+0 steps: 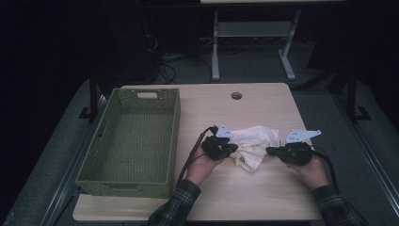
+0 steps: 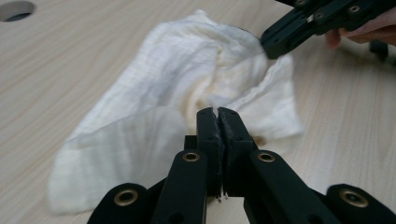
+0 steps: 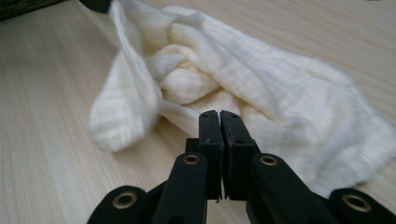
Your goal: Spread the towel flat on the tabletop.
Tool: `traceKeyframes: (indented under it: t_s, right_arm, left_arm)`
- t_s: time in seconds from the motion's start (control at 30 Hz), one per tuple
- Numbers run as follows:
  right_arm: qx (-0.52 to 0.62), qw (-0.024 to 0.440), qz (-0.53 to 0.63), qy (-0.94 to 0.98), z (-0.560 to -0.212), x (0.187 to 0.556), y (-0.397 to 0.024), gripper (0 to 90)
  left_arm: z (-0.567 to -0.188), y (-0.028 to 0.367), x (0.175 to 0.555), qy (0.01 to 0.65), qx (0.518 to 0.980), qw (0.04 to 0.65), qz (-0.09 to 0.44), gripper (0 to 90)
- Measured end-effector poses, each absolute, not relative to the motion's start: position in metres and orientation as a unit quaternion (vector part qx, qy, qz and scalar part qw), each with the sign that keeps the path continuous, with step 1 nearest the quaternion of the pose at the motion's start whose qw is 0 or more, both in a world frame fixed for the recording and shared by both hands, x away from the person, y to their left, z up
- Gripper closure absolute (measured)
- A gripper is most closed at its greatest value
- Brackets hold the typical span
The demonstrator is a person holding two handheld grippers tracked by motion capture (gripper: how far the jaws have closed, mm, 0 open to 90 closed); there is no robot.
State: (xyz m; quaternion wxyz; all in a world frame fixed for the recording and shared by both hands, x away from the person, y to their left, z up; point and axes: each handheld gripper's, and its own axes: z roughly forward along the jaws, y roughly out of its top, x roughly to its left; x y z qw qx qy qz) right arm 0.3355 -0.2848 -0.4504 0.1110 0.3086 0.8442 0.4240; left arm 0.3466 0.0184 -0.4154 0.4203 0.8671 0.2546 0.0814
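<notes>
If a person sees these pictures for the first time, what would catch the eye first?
Probably the crumpled white cloth in the middle of the pale wooden table, pinched at its two ends by the left gripper and the right gripper, both shut on it. Next, the empty green woven basket on the table's left side.

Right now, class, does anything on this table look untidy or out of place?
Yes: the white cloth lies crumpled and bunched on the table beside the green basket, pinched at opposite edges by the left claw and right claw.
</notes>
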Motion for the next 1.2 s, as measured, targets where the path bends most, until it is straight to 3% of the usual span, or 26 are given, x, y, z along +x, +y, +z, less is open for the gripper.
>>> traceKeyframes:
  t_s: [0.23, 0.6, 0.8, 1.0, 1.2]
  right_arm:
    - [0.343, 0.126, 0.424, 0.829, -0.447, 0.336, -0.315, 87.4]
    - [0.394, 0.137, 0.395, 0.818, -0.458, 0.343, -0.352, 87.2]
    - [0.381, 0.134, 0.416, 0.814, -0.451, 0.338, -0.348, 79.1]
    - [0.356, 0.110, 0.440, 0.817, -0.447, 0.330, -0.337, 77.8]
    - [0.321, 0.085, 0.433, 0.838, -0.450, 0.314, -0.314, 77.6]
  left_arm:
    - [-0.412, 0.036, 0.352, 0.282, 0.859, 0.416, 0.099, 87.5]
    - [-0.431, 0.042, 0.361, 0.328, 0.868, 0.352, 0.125, 87.3]
    - [-0.423, 0.040, 0.356, 0.320, 0.862, 0.372, 0.127, 74.5]
    - [-0.419, 0.023, 0.347, 0.282, 0.868, 0.399, 0.092, 70.5]
    - [-0.431, -0.003, 0.339, 0.245, 0.889, 0.380, 0.078, 67.9]
